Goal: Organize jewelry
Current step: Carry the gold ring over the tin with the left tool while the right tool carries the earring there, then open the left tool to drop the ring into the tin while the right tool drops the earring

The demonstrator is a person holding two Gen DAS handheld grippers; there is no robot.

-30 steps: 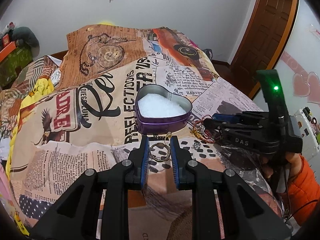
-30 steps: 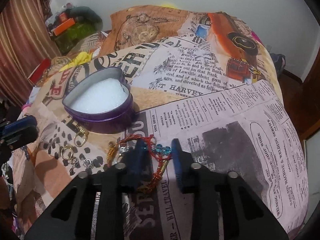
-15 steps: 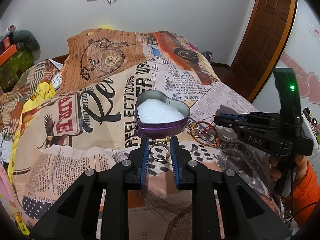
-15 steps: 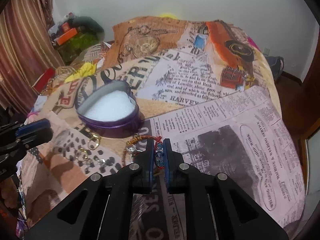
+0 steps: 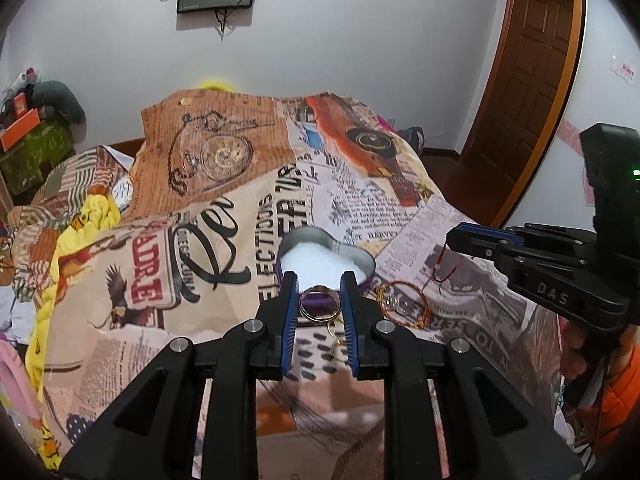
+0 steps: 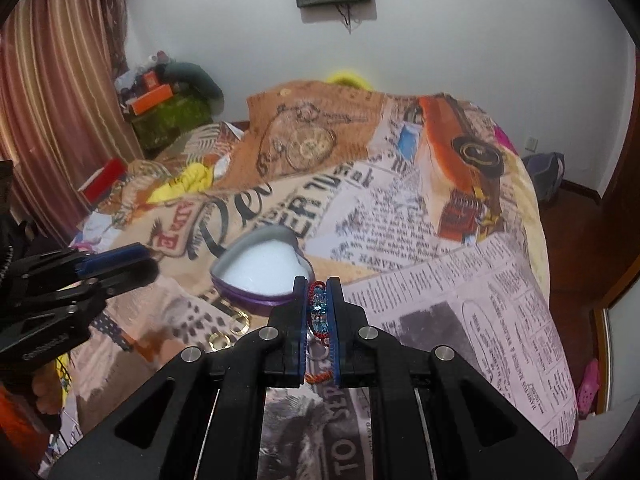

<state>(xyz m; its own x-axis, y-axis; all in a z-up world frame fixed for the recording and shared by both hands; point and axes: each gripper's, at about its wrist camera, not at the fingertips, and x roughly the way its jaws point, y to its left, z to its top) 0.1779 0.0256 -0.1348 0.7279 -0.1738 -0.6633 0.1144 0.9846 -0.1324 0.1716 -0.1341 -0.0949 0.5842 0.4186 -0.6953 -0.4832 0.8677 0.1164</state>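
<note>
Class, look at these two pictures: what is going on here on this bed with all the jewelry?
A person is tidying jewelry on a bed with a gripper in each hand. The left gripper is shut on a ring. The right gripper has just closed on a red cord bracelet with blue beads. Just beyond both stands an open heart-shaped tin with white padding, nothing in it yet. A few more small rings lie on the bedspread near it.

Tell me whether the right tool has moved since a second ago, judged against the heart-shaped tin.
Yes. The right tool, shut on the red beaded bracelet, has lifted off the bedspread; its tips now overlap the heart-shaped tin rim instead of sitting below it.
</note>
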